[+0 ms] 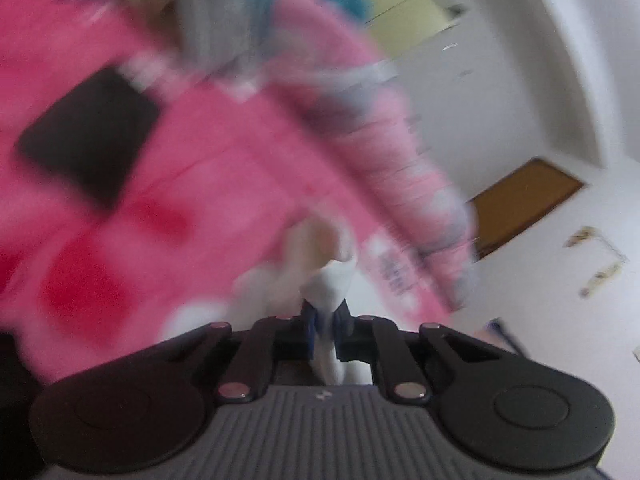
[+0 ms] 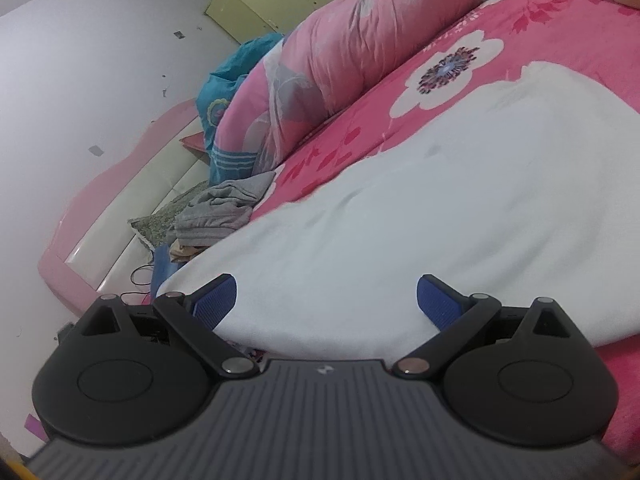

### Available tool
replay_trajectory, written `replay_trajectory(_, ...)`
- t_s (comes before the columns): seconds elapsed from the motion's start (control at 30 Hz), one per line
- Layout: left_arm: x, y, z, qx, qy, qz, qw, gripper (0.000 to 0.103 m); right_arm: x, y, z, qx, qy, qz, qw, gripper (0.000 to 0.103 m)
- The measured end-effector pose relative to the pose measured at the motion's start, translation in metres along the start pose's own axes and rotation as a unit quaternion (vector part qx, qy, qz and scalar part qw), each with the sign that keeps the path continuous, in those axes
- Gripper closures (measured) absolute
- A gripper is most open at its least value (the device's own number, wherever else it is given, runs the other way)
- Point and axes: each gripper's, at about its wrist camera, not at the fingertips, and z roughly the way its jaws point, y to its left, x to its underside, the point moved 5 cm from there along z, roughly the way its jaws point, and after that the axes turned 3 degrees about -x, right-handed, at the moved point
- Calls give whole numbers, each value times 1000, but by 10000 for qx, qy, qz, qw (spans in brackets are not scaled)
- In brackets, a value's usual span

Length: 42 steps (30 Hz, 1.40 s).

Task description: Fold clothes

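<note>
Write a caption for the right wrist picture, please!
Open right gripper hovers over a white garment spread on the pink flowered bed.

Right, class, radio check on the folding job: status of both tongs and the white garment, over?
Left tongs shut on white cloth, view blurred. Right tongs open, empty, over the white garment spread on the pink bed. Grey clothes heaped beside it, not blocking.
</note>
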Motion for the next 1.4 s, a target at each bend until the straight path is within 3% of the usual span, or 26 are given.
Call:
replay_trajectory(0.13, 4, 25, -5, -10, -16, -391, 9992, 80, 0, -5, 3, 59, 61, 65, 9999, 5)
replay_trajectory(0.2, -4, 23, -18, -108, -327, -312, 9989, 71, -1, -6, 2, 84, 61, 38, 9999, 5)
replay_trajectory(0.3, -16, 19, -42, -170, -740, -248, 9968, 69, -3, -6, 0, 136, -2, -42, 9999, 5)
replay_trajectory(0.43, -11, -24, -53, -349, -916, 800, 9920, 69, -4, -3, -5, 256, -186, -420, 9986, 11)
replay_trajectory(0.57, 26, -72, -19, -209, -479, 2094, 9764, 69, 0, 5, -2, 838, -236, -1287, 9878, 44)
replay_trajectory(0.63, 46, -86, 5, -205, -205, 2553, 9664, 69, 6, 4, -1, 1288, -191, -1810, 9748, 50)
replay_trajectory(0.7, 60, -81, 24, -379, 63, 2640, 9637, 69, 14, -3, -4, 1788, -145, -2298, 9566, 60)
replay_trajectory(0.77, 66, -70, 35, -499, 229, 2561, 9651, 76, 16, -23, -19, 2321, -205, -2411, 9421, 67)
replay_trajectory(0.83, 62, -61, 31, -446, 268, 2422, 9688, 83, 11, -49, -46, 2662, -442, -2078, 9402, 76)
replay_trajectory(0.9, 56, -58, 31, -414, 278, 2345, 9708, 83, 2, -74, -78, 2842, -720, -1595, 9427, 101)
replay_trajectory(1.0, 55, -57, 33, -449, 268, 2368, 9701, 83, -12, -72, -77, 2733, -801, -1646, 9444, 93)
replay_trajectory(1.3, 48, -65, 29, -703, 166, 2299, 9705, 79, -53, -52, -60, 2274, -930, -2056, 9473, 93)
replay_trajectory(1.4, 46, -62, 24, -832, 49, 2204, 9718, 80, -73, -23, -6, 1808, -378, -2544, 9493, 93)
